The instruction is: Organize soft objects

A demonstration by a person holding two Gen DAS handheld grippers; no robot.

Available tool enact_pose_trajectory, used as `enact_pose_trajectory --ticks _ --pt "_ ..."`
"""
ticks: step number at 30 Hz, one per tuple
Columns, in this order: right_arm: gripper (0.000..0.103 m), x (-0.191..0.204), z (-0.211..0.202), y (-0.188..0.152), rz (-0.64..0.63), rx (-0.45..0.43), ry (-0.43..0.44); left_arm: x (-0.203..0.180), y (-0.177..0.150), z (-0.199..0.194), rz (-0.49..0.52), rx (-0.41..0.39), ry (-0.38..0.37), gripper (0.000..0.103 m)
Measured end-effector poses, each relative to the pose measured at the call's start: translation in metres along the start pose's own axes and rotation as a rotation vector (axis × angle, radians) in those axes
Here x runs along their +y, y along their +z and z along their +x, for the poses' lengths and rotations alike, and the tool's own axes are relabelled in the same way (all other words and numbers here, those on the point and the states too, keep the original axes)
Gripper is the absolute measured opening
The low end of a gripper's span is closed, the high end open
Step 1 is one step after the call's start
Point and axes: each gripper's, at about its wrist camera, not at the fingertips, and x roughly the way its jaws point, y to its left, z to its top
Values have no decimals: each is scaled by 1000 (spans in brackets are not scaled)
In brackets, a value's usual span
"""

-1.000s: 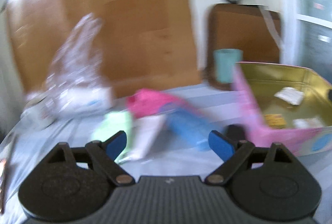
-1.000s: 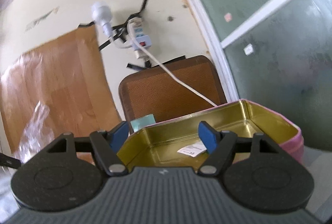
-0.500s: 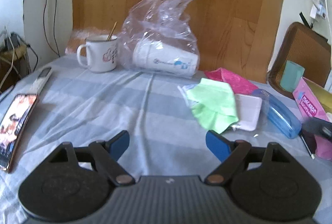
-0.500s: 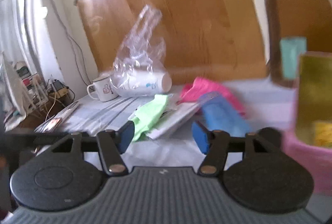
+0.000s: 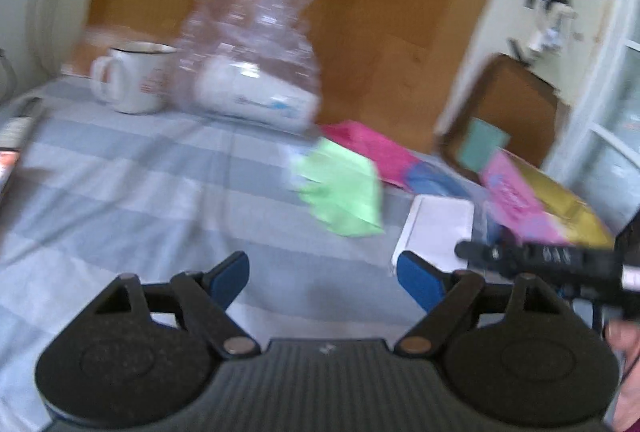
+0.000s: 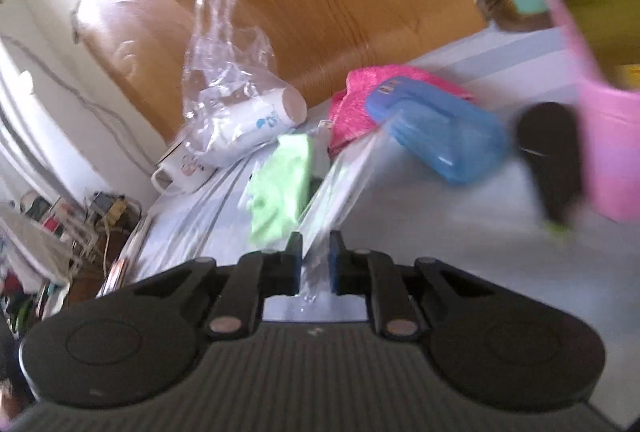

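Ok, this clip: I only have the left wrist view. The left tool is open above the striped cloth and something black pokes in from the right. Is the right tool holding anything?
Observer: Yes. The right tool is closed on the near edge of the clear packet.
Reviewer: Is the green cloth caught too?
Observer: No. The green cloth lies left of the packet, outside the fingers.
Reviewer: Anything by the pink tin that I'm missing?
Observer: A black oval object sits right beside the pink tin. It is too blurred to identify.
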Motion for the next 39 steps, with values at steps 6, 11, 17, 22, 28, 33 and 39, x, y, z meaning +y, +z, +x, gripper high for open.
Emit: enact_pose_trajectory --ticks 6,11,17,22,28,33,39 --pt "16 -31 -89 -50 -24 -3 37 -57 -14 26 81 133 -213 74" --pt "29 -45 -127 -79 -62 -81 -86 -112 -30 60 140 289 -365 81" --pt "88 -33 -136 -96 -263 -114 -236 -158 -42 76 237 342 -355 82" --pt "83 -17 -109 -113 -493 -88 -288 -174 -51 84 287 357 -364 65" --pt "66 -13 -100 -105 -512 -157 -276 -187 -49 75 347 316 -347 52" --pt "66 -2 -117 -83 -588 -333 -294 -203 -14 49 349 198 -419 52" --pt "66 -32 -110 -15 -538 -413 -368 -257 30 78 422 101 -436 52"
